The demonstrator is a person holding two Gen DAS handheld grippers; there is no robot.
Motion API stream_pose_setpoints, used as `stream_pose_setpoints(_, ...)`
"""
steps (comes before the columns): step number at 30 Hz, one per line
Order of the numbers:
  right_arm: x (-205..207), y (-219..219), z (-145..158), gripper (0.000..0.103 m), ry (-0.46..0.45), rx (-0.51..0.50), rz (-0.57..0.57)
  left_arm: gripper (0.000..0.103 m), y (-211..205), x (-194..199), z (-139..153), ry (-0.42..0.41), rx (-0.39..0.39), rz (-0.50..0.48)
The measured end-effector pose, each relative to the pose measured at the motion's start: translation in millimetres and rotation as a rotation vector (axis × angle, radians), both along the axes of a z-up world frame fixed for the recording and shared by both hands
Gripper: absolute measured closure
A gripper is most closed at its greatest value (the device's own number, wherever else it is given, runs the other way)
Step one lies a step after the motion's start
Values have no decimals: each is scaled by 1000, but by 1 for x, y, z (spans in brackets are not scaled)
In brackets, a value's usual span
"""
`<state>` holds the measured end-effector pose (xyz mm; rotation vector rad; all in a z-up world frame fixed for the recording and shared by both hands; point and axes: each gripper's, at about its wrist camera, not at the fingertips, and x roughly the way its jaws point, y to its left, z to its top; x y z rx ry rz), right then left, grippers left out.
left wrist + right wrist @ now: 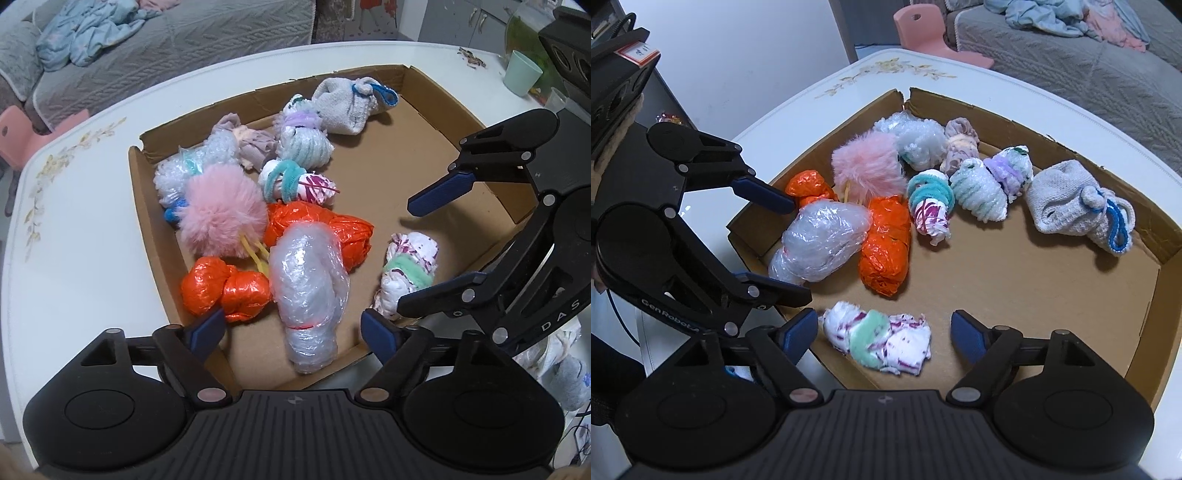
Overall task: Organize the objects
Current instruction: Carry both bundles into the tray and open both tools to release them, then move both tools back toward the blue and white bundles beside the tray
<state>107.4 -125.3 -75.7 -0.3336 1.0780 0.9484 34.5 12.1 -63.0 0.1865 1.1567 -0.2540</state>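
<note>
A shallow cardboard tray (424, 155) (1052, 280) on a white table holds several wrapped bundles. My left gripper (295, 330) is open over the tray's near edge, astride a clear plastic bundle (310, 280) (820, 243). My right gripper (884, 332) is open around a white and purple cloth bundle with a green band (882, 341) (406, 269); it also shows in the left wrist view (391, 258). Also in the tray are orange bundles (225, 290) (884, 243), a pink pompom (223, 210) (866, 166) and a grey sock bundle (347, 103) (1075, 210).
The white table (74, 240) carries a green cup (522, 74) at the far right. A grey sofa with blue cloth (147, 48) and a pink stool (923, 29) stand beyond the table. Cloth lies outside the tray at right (565, 369).
</note>
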Motion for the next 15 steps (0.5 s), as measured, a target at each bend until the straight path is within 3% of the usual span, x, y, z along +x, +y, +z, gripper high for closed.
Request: stream_pose_setpoints(15, -10, -1, 11, 18, -27, -4, 52, 9, -1, -4, 17, -22, -27, -33)
